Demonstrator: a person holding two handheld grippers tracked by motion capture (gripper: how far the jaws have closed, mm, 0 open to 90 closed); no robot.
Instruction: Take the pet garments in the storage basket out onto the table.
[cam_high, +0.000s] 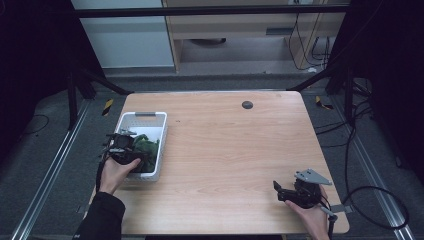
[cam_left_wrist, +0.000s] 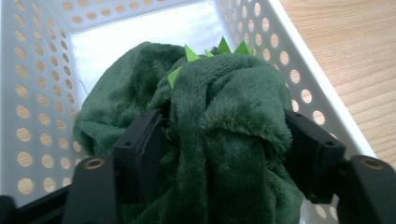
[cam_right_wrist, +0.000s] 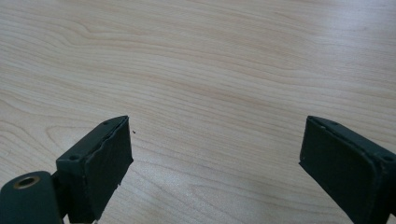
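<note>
A dark green plush toy (cam_left_wrist: 224, 107) with light green felt spikes (cam_left_wrist: 223, 46) lies in a white perforated basket (cam_left_wrist: 37, 70) at the table's left side. The basket (cam_high: 145, 114) holds the plush (cam_high: 149, 145) in its near half. My left gripper (cam_left_wrist: 223, 140) reaches into the basket, its jaws pressed against both sides of the plush, which creases and bulges between them. In the high view the left gripper (cam_high: 134, 152) sits over the basket's near left part. My right gripper (cam_right_wrist: 215, 154) stands open over bare wood, nothing between its jaws, near the table's front right corner (cam_high: 279, 192).
The wooden table (cam_high: 230, 145) has a small dark round cap (cam_high: 247, 104) near its far edge. Black frame legs and cables stand on the floor around the table. A grey three-cornered plate (cam_high: 312, 176) tops the right gripper.
</note>
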